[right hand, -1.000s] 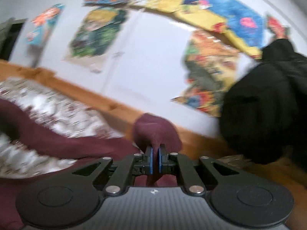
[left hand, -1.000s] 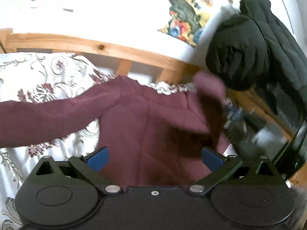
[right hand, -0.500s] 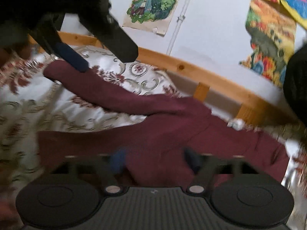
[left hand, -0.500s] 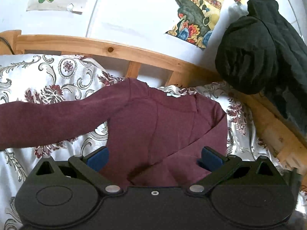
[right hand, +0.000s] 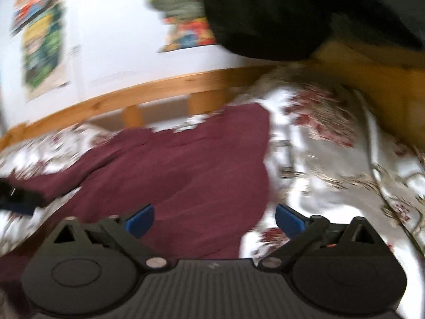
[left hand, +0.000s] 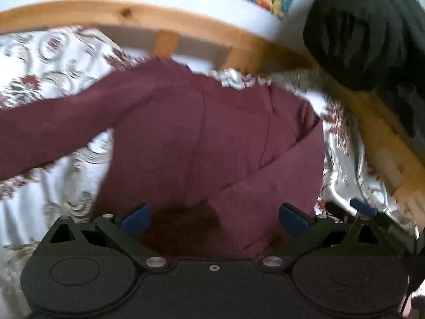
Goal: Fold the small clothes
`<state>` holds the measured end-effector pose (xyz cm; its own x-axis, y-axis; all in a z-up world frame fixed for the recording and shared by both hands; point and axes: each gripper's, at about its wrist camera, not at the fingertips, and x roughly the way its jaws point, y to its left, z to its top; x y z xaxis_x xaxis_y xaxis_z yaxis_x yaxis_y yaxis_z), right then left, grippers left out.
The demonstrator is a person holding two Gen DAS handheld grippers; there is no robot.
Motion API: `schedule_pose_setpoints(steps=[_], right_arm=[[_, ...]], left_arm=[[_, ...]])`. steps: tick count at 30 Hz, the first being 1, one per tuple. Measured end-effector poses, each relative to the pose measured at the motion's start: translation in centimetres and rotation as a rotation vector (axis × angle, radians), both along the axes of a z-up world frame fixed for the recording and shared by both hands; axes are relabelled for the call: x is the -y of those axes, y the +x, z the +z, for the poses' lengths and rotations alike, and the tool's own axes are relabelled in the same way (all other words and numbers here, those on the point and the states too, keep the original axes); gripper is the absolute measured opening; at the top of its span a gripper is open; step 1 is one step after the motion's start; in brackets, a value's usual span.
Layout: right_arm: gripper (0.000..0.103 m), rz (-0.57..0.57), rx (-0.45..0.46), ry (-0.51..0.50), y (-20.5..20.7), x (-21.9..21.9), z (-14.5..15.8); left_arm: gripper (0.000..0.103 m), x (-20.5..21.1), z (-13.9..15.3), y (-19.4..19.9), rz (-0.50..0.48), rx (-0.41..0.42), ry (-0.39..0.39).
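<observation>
- My left gripper (left hand: 213, 219) fills the bottom of the left wrist view; its jaws stand wide, nothing between the blue pads, hovering over the lower part of the maroon top (left hand: 212, 138).
- My right gripper (right hand: 214, 219) fills the bottom of the right wrist view; its jaws have just been opening and now stand wide, with no cloth caught between them.
- The maroon top lies spread on the patterned bedsheet (left hand: 50, 71), directly ahead of both pairs of jaws. One sleeve (left hand: 53, 133) runs out to the left edge of the left wrist view; the other sleeve (left hand: 265, 194) lies folded across the body, slanting from upper right to lower centre.
- Judged relation for the coming move: the unfolded sleeve's long axis points left, so my left gripper seems the nearer one.
- In the right wrist view the garment's right edge passes between my jaws.
- Background: wooden bed rail (left hand: 164, 24), dark jacket (left hand: 358, 32) at upper right.
- Hard to make out: both views are motion-blurred; the hem and the sleeve's cuff are cut off.
</observation>
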<state>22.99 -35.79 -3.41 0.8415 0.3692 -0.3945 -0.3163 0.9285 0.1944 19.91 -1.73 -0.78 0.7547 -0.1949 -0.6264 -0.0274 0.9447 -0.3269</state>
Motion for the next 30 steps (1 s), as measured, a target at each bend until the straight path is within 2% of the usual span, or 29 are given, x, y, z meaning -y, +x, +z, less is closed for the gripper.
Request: schedule_pose_setpoints(steps=[5, 8, 10, 13, 15, 17, 19, 22, 25, 27, 28, 30], right_arm=[[0.092, -0.076, -0.021, 0.077, 2.5, 3.2, -1.1], [0.092, -0.092, -0.025, 0.086, 3.2, 3.7, -1.6], [0.092, -0.092, -0.029, 0.093, 3.6, 3.7, -1.8], [0.092, -0.085, -0.041, 0.093, 4.0, 3.5, -2.3], [0.092, -0.079, -0.045, 0.091, 4.0, 3.3, -2.5], [0.092, -0.069, -0.040, 0.080, 3.8, 3.0, -2.6], [0.092, -0.063, -0.028, 0.059, 3.8, 2.6, -2.5], [0.092, -0.057, -0.005, 0.042, 4.1, 2.3, -2.5], [0.092, -0.048, 0.028, 0.025, 5.0, 2.1, -2.4], [0.090, -0.043, 0.059, 0.027, 6.0, 1.9, -2.4], [0.084, -0.039, 0.070, 0.030, 6.7, 1.7, -2.4], [0.068, -0.025, 0.077, 0.036, 7.9, 1.2, -2.3]], left_arm=[[0.102, 2.0, -1.0, 2.7, -0.174, 0.061, 0.033], [0.102, 3.1, -2.1, 4.3, -0.381, -0.039, 0.013], [0.102, 3.5, -2.7, 4.2, -0.502, -0.094, 0.029], [0.102, 3.4, -3.5, 2.8, -0.608, -0.150, 0.075], [0.102, 2.6, -4.2, 1.7, -0.641, -0.215, 0.062], [0.102, 1.6, -4.9, 0.3, -0.649, -0.281, 0.038], [0.102, 0.9, -5.3, -0.9, -0.637, -0.310, 0.028], [0.102, 0.1, -4.5, -2.4, -0.628, -0.291, 0.015], [0.102, -0.4, -2.8, -2.7, -0.571, -0.194, -0.041], [0.102, -0.2, -2.1, -2.1, -0.490, -0.116, -0.040], [0.102, 0.1, -2.1, -1.4, -0.413, -0.097, -0.010], [0.102, 0.3, -2.6, -0.1, -0.248, -0.119, 0.064]])
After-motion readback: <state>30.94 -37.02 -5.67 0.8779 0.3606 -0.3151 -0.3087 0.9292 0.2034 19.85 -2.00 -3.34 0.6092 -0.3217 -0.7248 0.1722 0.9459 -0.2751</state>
